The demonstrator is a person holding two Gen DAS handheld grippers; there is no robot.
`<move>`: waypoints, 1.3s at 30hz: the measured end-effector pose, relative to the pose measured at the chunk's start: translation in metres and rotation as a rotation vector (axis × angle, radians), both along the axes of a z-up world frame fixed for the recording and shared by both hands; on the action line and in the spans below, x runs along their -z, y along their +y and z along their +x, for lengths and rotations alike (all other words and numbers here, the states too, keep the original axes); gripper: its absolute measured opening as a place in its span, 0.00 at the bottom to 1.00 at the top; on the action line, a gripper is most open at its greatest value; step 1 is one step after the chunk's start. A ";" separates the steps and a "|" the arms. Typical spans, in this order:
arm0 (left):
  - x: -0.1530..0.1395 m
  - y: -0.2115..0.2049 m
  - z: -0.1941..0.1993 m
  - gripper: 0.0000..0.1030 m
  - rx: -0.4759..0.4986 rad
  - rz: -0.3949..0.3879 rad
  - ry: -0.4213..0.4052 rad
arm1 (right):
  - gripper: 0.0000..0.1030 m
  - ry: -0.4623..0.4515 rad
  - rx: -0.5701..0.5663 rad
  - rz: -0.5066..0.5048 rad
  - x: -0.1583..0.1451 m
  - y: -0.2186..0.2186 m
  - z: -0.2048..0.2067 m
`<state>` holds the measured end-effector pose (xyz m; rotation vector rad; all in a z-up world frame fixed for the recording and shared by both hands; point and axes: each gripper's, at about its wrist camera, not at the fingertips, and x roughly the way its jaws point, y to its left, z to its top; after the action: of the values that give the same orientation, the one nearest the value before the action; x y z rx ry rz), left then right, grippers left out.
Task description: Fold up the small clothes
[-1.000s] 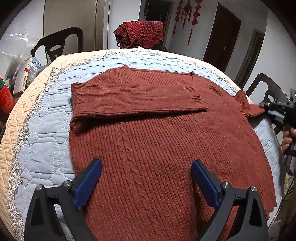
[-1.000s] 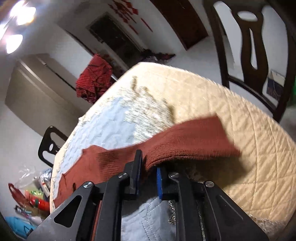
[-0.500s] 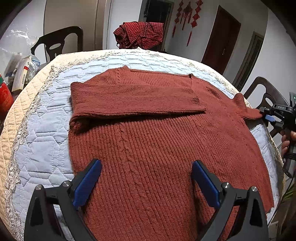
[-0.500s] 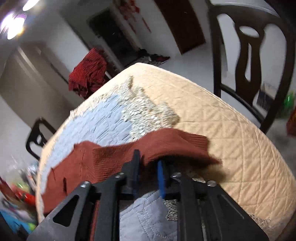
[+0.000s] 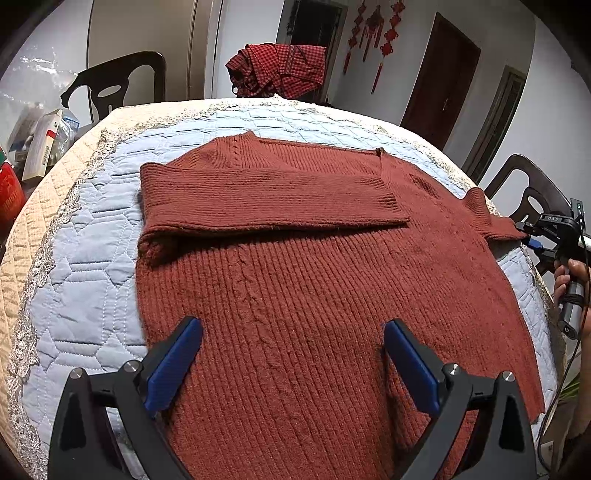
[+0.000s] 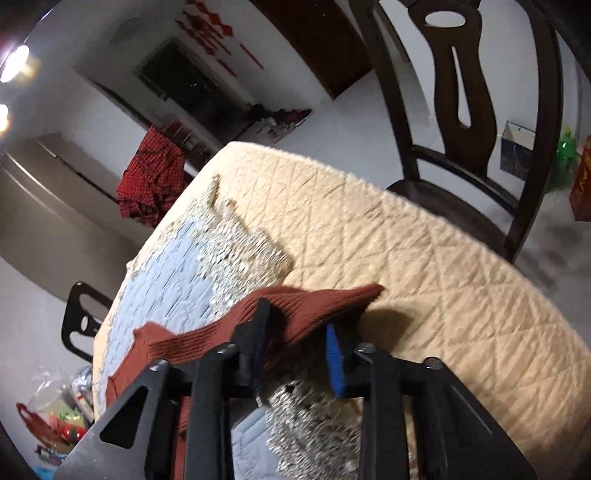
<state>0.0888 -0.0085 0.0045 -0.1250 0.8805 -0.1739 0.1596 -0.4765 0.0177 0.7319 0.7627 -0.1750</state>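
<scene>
Sweater [image 5: 314, 295], rust-red ribbed knit lying flat, soft and floppy we judge (best taken by the cuff): right hand-held gripper [image 6: 297, 354] loosened around its sleeve cuff [image 6: 317, 306], left hand-held gripper [image 5: 293, 365] spread wide, empty.

Home dining room indicated: quilted surface [image 5: 92, 258] ringed by dark wooden chairs [image 6: 461, 110], red knot decorations [image 5: 373, 22] hung on wall, checked garment [image 5: 280, 70] draped behind.

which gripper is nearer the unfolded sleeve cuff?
Right. The right gripper has its jaws around the sleeve cuff; the left gripper hovers open over the sweater hem, well away.
</scene>
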 end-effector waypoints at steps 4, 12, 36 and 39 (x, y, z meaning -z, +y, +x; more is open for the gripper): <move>0.000 0.000 0.000 0.97 0.001 -0.002 0.000 | 0.10 -0.038 -0.007 -0.051 -0.016 0.004 0.000; 0.000 0.000 0.000 0.97 0.001 -0.002 0.000 | 0.06 -0.202 -0.277 -0.184 -0.074 0.098 0.012; -0.040 0.012 0.016 0.98 0.038 -0.178 -0.068 | 0.23 -0.160 -0.521 -0.197 -0.034 0.153 -0.017; -0.048 0.004 0.032 0.97 0.035 -0.189 -0.096 | 0.23 -0.053 -0.471 -0.256 -0.008 0.140 -0.014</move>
<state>0.1211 -0.0046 0.0528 -0.2756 0.7701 -0.2933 0.1452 -0.3365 0.0253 0.3001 0.8236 0.1721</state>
